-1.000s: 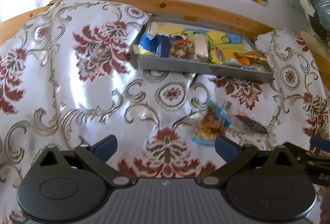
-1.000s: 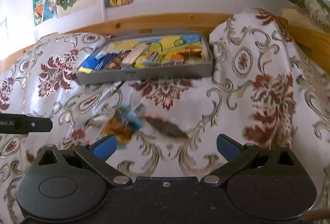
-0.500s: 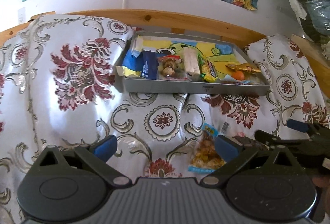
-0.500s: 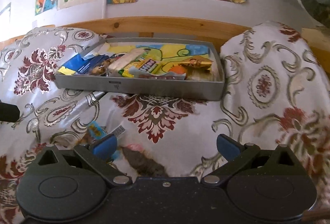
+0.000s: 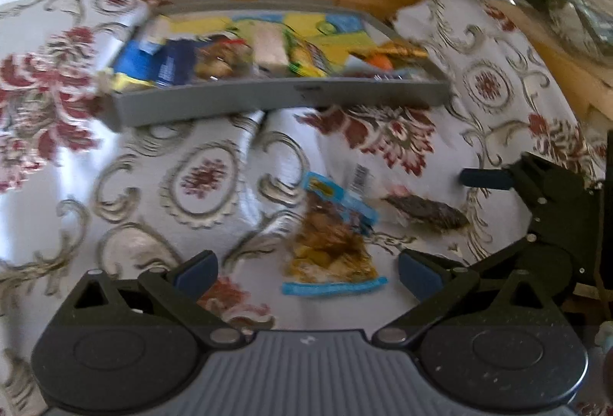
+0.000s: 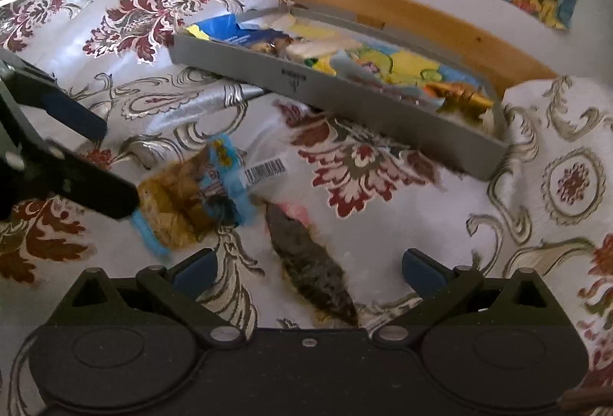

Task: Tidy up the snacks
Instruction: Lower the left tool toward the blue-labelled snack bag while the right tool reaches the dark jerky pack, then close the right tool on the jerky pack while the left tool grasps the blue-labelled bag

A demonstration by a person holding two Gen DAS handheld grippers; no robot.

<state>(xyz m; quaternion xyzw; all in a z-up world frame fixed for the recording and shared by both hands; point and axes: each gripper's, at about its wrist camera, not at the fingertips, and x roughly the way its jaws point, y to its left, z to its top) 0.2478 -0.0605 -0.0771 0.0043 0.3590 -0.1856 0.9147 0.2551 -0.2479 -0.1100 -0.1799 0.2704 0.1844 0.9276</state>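
Two loose snacks are lying mid-frame in the left wrist view: a blue-edged packet (image 5: 331, 243) between the left gripper's (image 5: 308, 268) wide jaws, a dark, blurry one (image 5: 425, 213) beside it, the grey tray (image 5: 276, 98) above. Right wrist view: the right gripper's (image 6: 308, 268) wide jaws are flanking the dark snack (image 6: 312, 270).

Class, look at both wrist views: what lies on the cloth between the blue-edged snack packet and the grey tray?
Only bare floral cloth lies between the snack packet and the grey tray; both wrist views show it.

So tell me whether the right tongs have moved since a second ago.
Yes. The right tongs have come down and forward: the dark snack now lies between their tips, and the grey tray looks nearer.
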